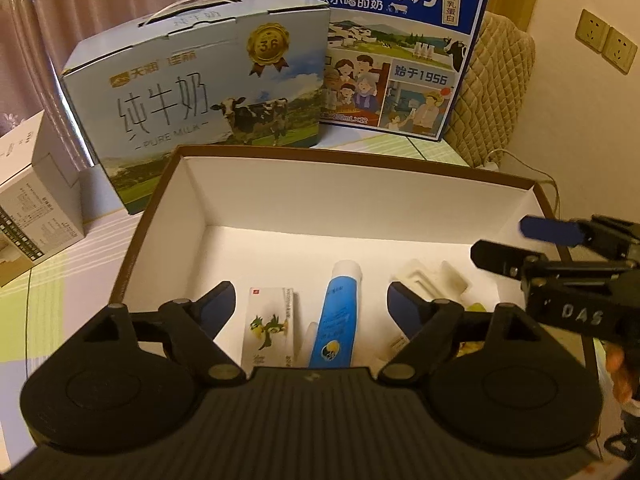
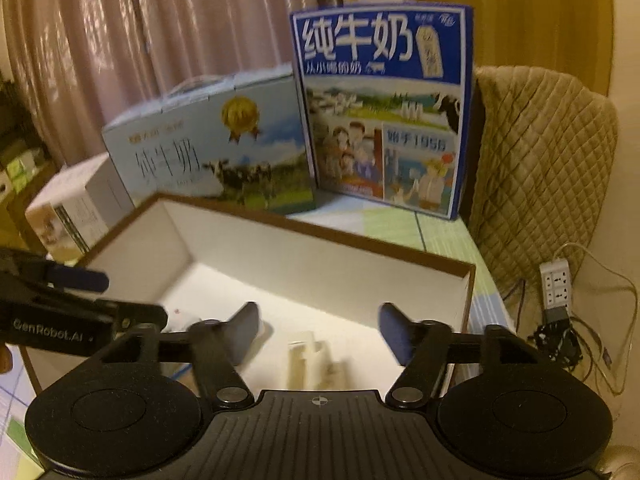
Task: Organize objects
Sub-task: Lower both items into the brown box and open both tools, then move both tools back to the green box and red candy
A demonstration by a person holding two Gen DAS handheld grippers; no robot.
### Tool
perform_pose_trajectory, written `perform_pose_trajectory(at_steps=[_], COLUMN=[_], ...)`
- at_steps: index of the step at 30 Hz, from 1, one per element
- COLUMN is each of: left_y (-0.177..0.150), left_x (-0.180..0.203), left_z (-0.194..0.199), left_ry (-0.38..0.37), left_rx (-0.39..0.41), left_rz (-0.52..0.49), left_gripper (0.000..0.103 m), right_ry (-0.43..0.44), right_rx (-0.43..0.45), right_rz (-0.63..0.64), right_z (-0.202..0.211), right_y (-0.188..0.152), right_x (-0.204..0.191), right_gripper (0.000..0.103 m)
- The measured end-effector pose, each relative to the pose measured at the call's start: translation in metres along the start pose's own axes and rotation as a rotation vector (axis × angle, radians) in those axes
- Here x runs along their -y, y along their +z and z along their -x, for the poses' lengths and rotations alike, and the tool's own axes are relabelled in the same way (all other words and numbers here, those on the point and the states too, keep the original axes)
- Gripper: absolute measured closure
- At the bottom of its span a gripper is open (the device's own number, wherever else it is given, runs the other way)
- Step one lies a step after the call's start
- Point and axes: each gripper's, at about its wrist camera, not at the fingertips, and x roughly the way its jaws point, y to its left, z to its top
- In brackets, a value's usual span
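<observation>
A brown-rimmed open box (image 1: pixel 360 160) with a white inside lies on the table. On its floor rest a small carton with a green bird picture (image 1: pixel 270 322), a blue and white tube (image 1: pixel 338 312) and a cream plastic piece (image 1: pixel 434 284). My left gripper (image 1: pixel 310 304) hovers open above the carton and tube, holding nothing. My right gripper (image 2: pixel 316 328) is open over the same box (image 2: pixel 320 236), above the cream plastic piece (image 2: pixel 316 364), which looks blurred. Each gripper shows at the edge of the other's view: the right gripper (image 1: pixel 516 244) and the left gripper (image 2: pixel 120 296).
Two milk cartons stand behind the box: a pale blue one (image 1: pixel 208 96) and a dark blue one (image 1: pixel 400 44). A white carton (image 1: pixel 36 200) sits at the left. A quilted chair back (image 2: pixel 536 168) and a power strip (image 2: pixel 556 284) with cables lie to the right.
</observation>
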Motion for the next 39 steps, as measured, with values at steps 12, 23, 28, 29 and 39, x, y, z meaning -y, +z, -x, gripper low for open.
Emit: perform_pose_trajectory(at_steps=[12,23,28,29,39], left_y=[-0.027,-0.074,-0.096,-0.100,-0.128], left_x=[-0.013,-0.038,-0.044,-0.045,-0.049], left_z=[0.074,0.149,0.171,0.176,0.213], left_ry=[-0.057,-0.025,-0.007,-0.003,0.029], left_rx=[0.090,0.158,0.164,0.167,0.214], left_rz=[0.017,0.123,0.175,0.188,0.274], left_gripper=[0.013,0.010,0.010,0.010,0.010], right_ry=[0.032,0.044,0.035,0.036,0.099], right_rx=[0.077,0.077,0.071,0.070,0.055], right_rz=[0.040,-0.007,-0.025,-0.027,-0.031], right_z=[0.066,0.117,0.134,0.136,0.162], right_y=[-0.027,-0.046,-0.049,-0.050,-0.062], right_x=[-0.011,-0.026,-0.039,-0.041,-0.087], right_gripper=[0.031,0.031,0.031,0.031,0.031])
